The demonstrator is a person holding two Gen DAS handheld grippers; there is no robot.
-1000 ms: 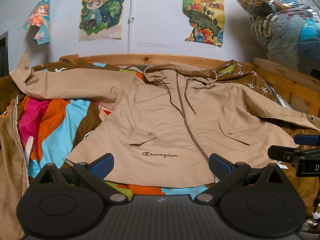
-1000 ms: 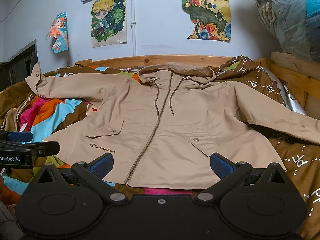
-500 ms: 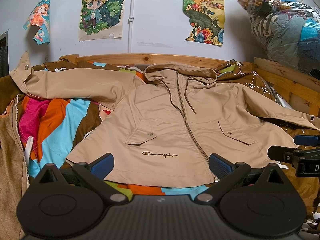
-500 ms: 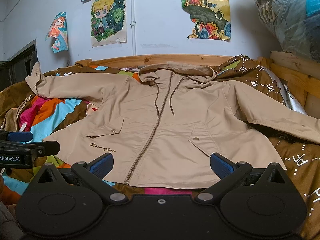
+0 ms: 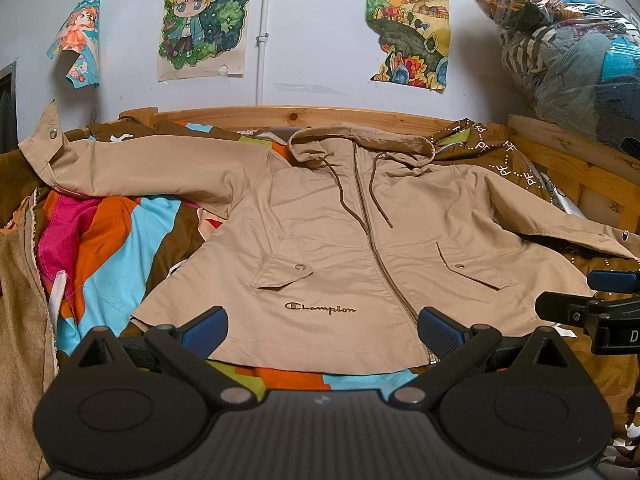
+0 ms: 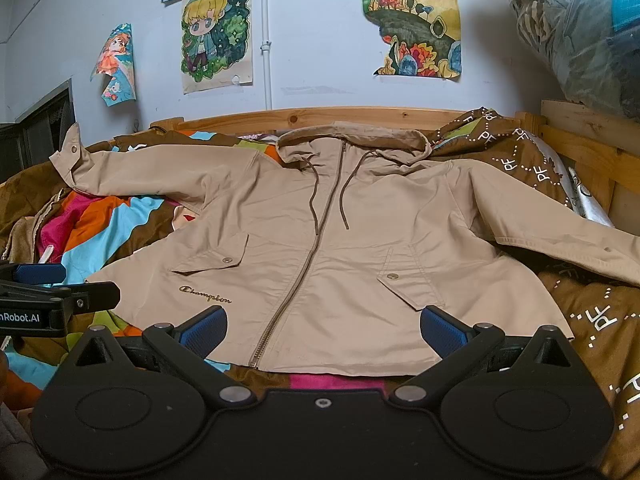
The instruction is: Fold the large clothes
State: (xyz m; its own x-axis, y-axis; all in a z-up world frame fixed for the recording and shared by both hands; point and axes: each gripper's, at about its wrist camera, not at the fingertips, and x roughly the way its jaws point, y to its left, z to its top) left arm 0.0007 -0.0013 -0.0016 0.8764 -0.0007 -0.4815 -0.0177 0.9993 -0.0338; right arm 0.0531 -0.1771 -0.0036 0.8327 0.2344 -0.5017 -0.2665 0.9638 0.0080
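Lying flat and face up on a multicoloured blanket (image 5: 120,240), a tan hooded jacket (image 5: 340,248) is zipped shut, both sleeves spread outward, hood toward the wooden bed frame (image 5: 320,114). The left gripper (image 5: 322,326) and the right gripper (image 6: 323,325) both hang just before its hem, jaws spread wide, holding nothing. Posters (image 6: 218,32) hang on the wall.

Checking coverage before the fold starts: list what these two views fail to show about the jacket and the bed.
- Jacket back: face down on the bedding in both views.
- Right cuff: cut off by the frame edge in the left wrist view and the right wrist view.
- Hem middle: partly behind the right gripper body.
- Bag contents: blurred by crinkled plastic.
- Bed frame foot: out of view.
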